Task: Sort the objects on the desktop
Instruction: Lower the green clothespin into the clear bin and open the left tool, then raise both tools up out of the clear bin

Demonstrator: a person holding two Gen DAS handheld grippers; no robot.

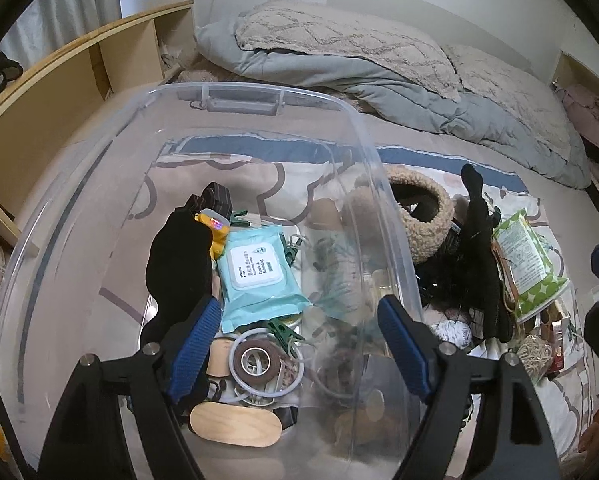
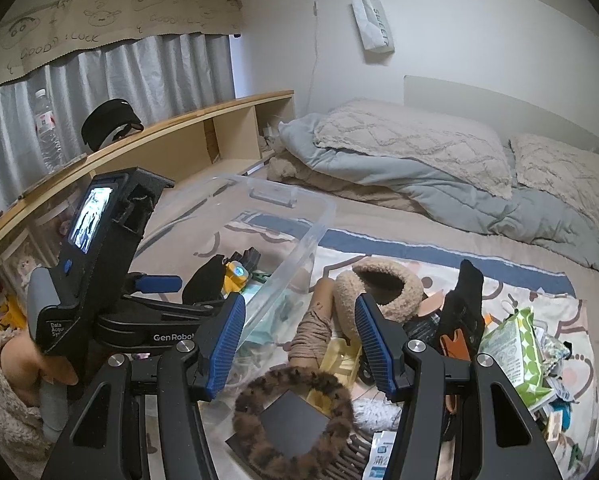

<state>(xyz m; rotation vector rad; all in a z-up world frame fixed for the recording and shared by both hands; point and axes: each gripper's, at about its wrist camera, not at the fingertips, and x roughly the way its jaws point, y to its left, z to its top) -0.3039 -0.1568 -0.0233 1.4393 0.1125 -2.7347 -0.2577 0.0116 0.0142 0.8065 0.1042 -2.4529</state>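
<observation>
The work surface is a bed covered with a patterned sheet (image 2: 379, 240), with a wooden shelf (image 2: 179, 136) along the left and pillows at the head. At left, a clear plastic bin (image 1: 259, 98) lies on the sheet and already contains a blue wipes pack (image 1: 259, 276), a tape roll (image 1: 255, 358) and a black sock (image 1: 179, 264). The left gripper (image 1: 299, 344) hangs over the bin with jaws spread; the sock lies against its left pad, unpinched, so the step in hand appears to be a drop-off. To the right, the unsorted pile remains: a fuzzy slipper (image 2: 383, 288), a leopard scrunchie (image 2: 295, 412), a green wipes pack (image 2: 511, 352). The right gripper (image 2: 299, 348) hovers above the pile, half spread and empty. The next move probably calls for lowering it onto one item.
</observation>
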